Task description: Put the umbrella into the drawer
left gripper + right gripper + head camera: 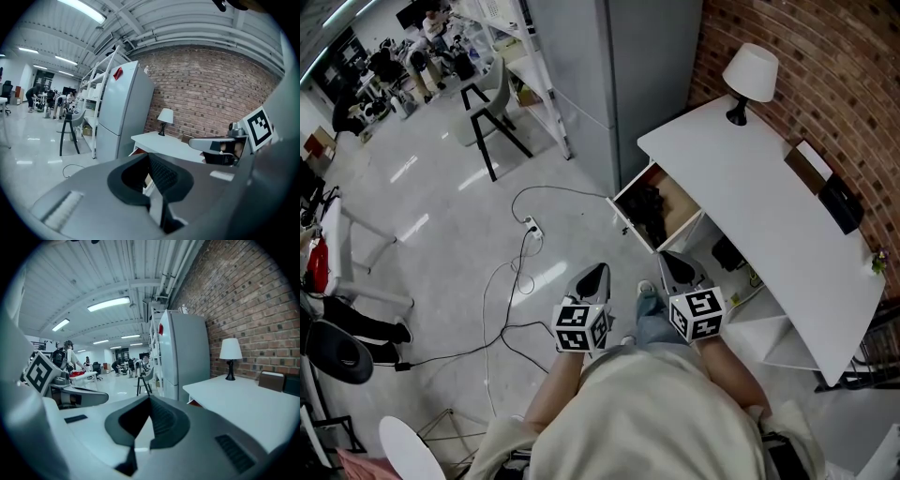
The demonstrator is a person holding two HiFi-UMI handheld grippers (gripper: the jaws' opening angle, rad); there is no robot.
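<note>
I hold both tongs clenched and empty, left gripper (598,273) and right gripper (669,262) near the open drawer (678,199); the umbrella (649,211) lies inside it.

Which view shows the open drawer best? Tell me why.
The head view: it looks down into the pulled-out drawer, a dark object lying inside. Both gripper views catch only a reddish sliver of it by the desk edge.

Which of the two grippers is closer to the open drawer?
The right gripper: its tip sits right by the open drawer, while the left gripper points over the floor farther left.
</note>
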